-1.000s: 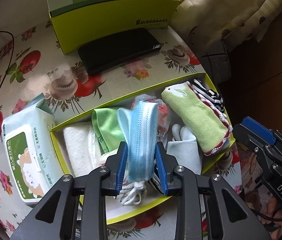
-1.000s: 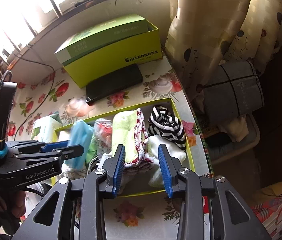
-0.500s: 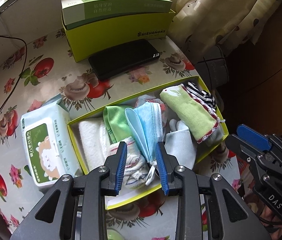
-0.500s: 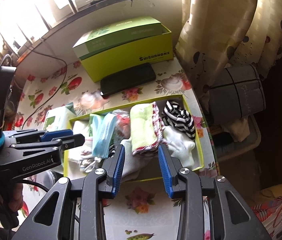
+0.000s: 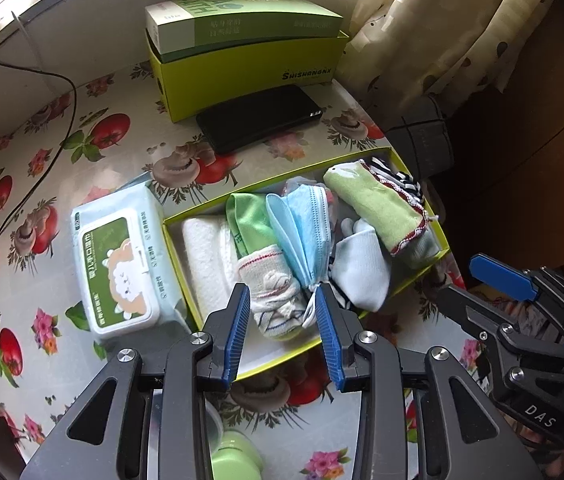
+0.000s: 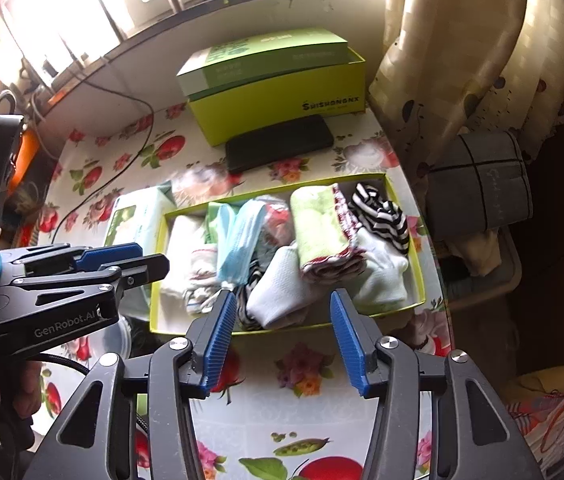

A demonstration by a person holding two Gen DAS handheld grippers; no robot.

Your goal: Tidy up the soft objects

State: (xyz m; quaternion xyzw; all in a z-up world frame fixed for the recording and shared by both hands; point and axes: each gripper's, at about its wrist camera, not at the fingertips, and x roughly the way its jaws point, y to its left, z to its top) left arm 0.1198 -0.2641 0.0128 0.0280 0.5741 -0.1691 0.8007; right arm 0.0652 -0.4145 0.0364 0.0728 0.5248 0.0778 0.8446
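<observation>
A shallow yellow-green tray (image 5: 282,362) holds soft items side by side. They are a white towel (image 5: 206,256), a green cloth (image 5: 250,220), blue face masks (image 5: 301,232), white socks (image 5: 361,272), a green red-trimmed towel (image 5: 377,208) and a striped sock (image 5: 401,180). My left gripper (image 5: 282,292) hovers above the tray's near side; its jaws are opening and nothing is between them. The masks lie loose in the tray (image 6: 282,328). My right gripper (image 6: 282,296) hangs over the near rim, its jaws opening and empty.
A wet-wipes pack (image 5: 122,264) lies against the tray's left end. Behind the tray lie a black phone (image 5: 258,116) and a green box (image 5: 250,52). A black cable (image 5: 42,120) trails at the left. A curtain (image 6: 461,60) hangs at the table's right edge.
The blue masks, earlier pinched upright in the left gripper, now lie in the tray. Both grippers have drawn back and up from the tray, and their jaws stand wider.
</observation>
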